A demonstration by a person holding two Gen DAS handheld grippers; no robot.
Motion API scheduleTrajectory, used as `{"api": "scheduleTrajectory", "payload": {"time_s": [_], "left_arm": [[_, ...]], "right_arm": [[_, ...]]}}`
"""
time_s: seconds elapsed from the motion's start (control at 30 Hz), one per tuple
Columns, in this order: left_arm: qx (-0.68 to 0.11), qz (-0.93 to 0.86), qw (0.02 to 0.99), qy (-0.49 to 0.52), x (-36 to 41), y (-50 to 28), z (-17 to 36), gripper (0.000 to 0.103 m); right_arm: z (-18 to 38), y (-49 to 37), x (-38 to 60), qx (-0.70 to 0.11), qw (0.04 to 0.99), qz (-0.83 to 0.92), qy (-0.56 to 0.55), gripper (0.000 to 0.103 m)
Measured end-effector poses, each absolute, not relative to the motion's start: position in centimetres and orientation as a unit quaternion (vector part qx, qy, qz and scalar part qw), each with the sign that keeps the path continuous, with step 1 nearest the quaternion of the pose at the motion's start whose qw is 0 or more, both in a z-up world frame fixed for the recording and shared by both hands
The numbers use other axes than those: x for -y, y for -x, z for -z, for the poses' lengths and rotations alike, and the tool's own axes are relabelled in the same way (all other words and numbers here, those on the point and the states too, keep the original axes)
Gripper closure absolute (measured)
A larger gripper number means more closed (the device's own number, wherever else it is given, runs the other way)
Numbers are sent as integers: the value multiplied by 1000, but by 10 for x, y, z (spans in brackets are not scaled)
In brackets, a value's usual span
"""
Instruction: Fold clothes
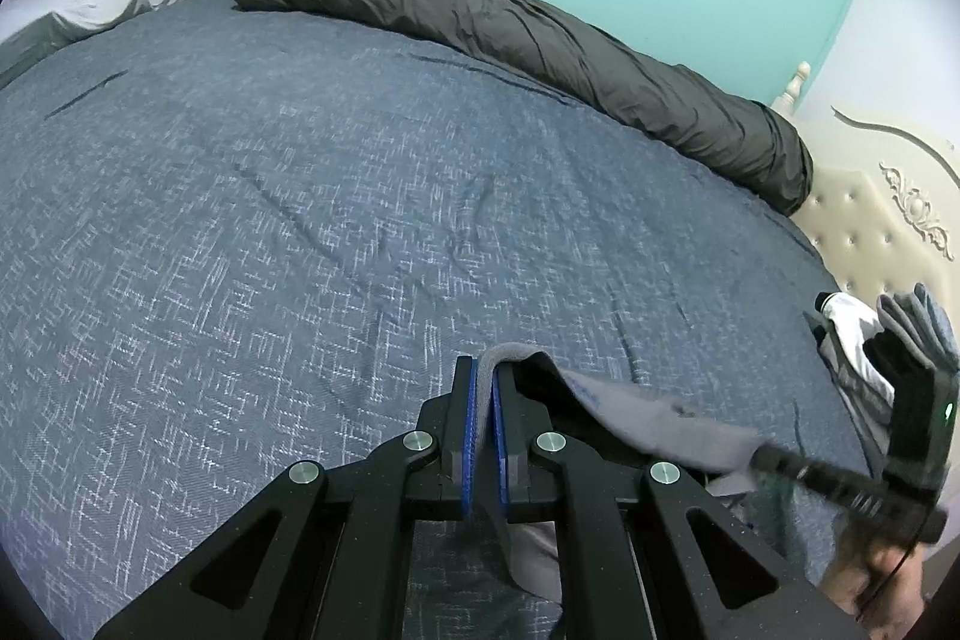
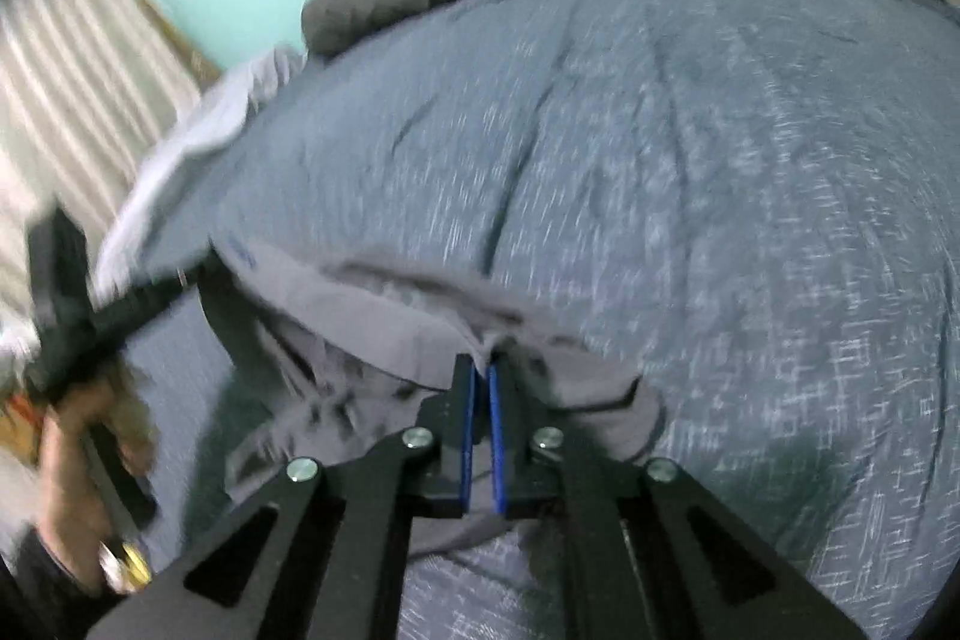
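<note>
Both jaws pinched on grey garment (image 2: 384,316) edge, over bed (image 1: 240,196)

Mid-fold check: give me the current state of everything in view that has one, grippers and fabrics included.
left gripper: shut on the grey garment's edge.
right gripper: shut on another part of the same garment.
grey garment: held between both grippers, partly lifted, not yet folded.
dark duvet: rolled up along the far edge of the bed.
blue bedspread: spread flat, slightly creased.
clothes pile: bunched near the headboard.
</note>
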State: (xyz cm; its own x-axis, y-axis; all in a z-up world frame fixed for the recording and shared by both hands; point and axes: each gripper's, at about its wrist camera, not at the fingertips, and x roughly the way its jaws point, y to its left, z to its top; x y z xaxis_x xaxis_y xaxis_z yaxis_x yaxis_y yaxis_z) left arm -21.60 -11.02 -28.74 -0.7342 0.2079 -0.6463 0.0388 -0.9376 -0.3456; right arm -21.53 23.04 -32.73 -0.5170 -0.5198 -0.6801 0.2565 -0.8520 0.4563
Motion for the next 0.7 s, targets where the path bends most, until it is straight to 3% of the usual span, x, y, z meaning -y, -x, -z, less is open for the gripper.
{"api": "scheduleTrajectory", "payload": {"time_s": [0.17, 0.7], "left_arm": [[162, -915, 53, 367, 104, 223, 291, 97], [134, -906, 47, 398, 98, 247, 318, 93]], "right_arm": [[314, 226, -257, 191, 208, 870, -406, 99], [331, 255, -285, 212, 129, 879, -408, 98]]}}
